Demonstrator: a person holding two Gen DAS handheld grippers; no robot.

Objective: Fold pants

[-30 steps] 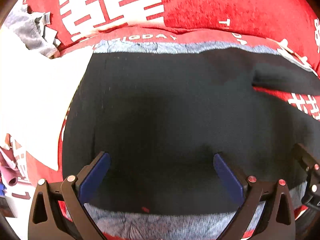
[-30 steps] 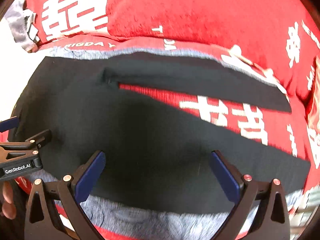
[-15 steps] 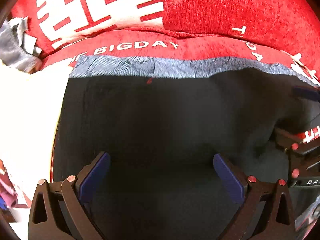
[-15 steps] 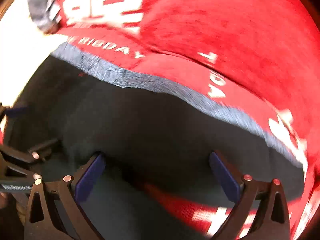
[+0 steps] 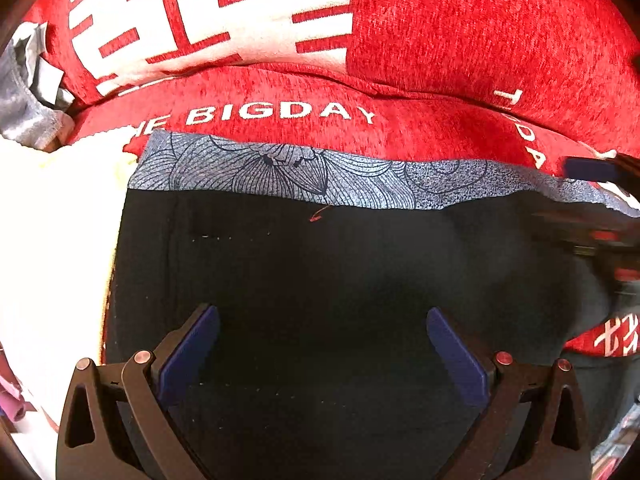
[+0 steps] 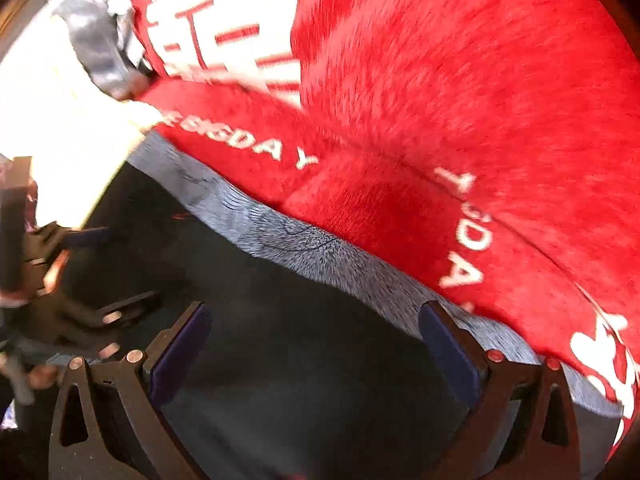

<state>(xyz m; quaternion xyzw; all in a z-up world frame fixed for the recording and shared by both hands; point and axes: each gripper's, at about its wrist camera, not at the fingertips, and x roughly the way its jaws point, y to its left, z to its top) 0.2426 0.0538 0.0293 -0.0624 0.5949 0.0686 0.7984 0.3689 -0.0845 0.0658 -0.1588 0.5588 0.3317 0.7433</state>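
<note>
Red plush cover with white lettering point(image 5: 460, 40) as backdrop; black soft-fabric pants with grey floral-print lining point(image 5: 340, 264) lie flat under and ahead of both grippers, left gripper point(image 5: 322, 344) and right gripper point(image 6: 312, 340) spread wide, empty; limp, light, likely bunches, so pinch a doubled edge.
</note>
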